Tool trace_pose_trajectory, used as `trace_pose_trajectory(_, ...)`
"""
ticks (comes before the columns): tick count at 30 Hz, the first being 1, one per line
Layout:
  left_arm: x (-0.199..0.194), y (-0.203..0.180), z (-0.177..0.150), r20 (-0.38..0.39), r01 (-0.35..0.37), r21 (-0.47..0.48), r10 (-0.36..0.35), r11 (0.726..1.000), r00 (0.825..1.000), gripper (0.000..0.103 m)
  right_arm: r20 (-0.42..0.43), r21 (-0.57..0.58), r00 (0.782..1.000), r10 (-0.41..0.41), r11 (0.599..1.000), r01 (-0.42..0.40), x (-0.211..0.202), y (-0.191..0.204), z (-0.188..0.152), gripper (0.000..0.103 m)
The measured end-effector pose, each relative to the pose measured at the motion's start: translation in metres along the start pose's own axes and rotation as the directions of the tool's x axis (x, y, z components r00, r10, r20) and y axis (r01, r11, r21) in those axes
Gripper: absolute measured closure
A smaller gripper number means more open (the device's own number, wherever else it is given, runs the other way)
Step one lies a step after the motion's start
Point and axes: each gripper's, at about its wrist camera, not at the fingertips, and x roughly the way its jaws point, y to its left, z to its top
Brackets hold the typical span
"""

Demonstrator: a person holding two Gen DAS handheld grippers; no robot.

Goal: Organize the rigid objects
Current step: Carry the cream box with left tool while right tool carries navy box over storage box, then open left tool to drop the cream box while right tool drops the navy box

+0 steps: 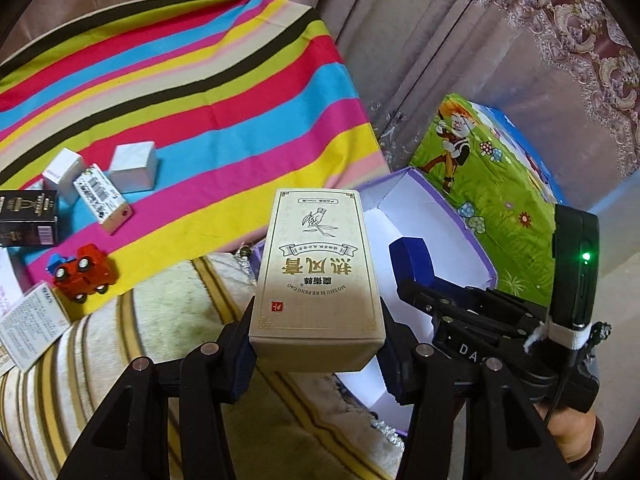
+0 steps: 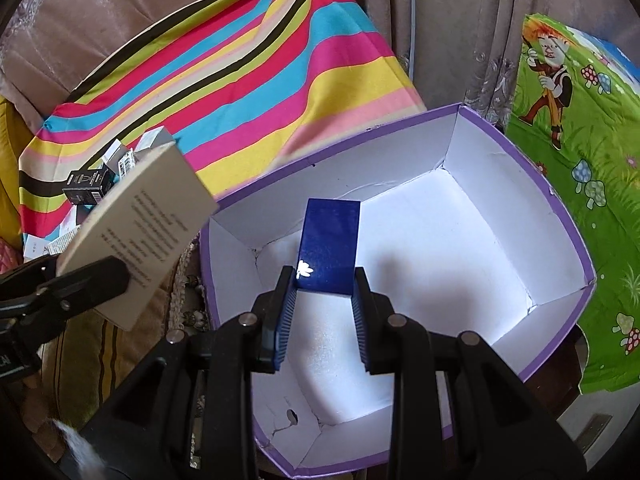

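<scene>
Left gripper: closest to my left camera, the left gripper (image 1: pixel 318 344) has its jaws clamped on the near end of a beige carton (image 1: pixel 318 276), one blue pad on each long side.
Beige carton: tall and cream-coloured, printed with Chinese lettering and a leaf drawing, held in the air near the purple box's left edge; in my right camera it shows at the left (image 2: pixel 136 236), tilted, just outside the box's wall.
Right gripper: the right gripper (image 2: pixel 325 292) has its jaws closed on a small blue box (image 2: pixel 329 246), gripping it by its two sides.
Blue box: glossy dark blue with a small white mark, held above the white floor inside the purple box; in my left camera only part of it shows (image 1: pixel 412 264), in front of the right gripper.
Purple box: an open cardboard box (image 2: pixel 568 216) with a purple outside and rim and a white inside; I see nothing lying loose in it.
Striped cloth: a bright multicoloured cloth (image 1: pixel 180 92) covers the surface to the left and behind.
On the cloth: two small white boxes (image 1: pixel 134 168), a white barcode carton (image 1: pixel 104 202), a black box (image 1: pixel 28 218), and a red toy car (image 1: pixel 84 272) near the cloth's edge.
Cartoon cloth: a green cloth (image 2: pixel 580 168) with a cartoon figure and mushrooms lies just right of the purple box.
Curtain: brownish drapes (image 1: pixel 460 40) hang behind.
</scene>
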Motion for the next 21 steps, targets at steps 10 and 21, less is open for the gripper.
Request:
trace_pose_trajectory(10,0.006,0.003,0.003,-0.019,0.054,-0.034,-0.055,0.998,0.998,0.040,0.003,0.037,1.000,0.014,0.999,-0.014,0.000,-0.004,-0.001,0.036)
trace_pose_trajectory(21,-0.019,0.023,-0.003,0.027,0.058,-0.067,-0.057,0.996,0.998,0.040,-0.006,0.030,0.997,0.075,0.997,-0.075,0.000,0.015,0.000,0.036)
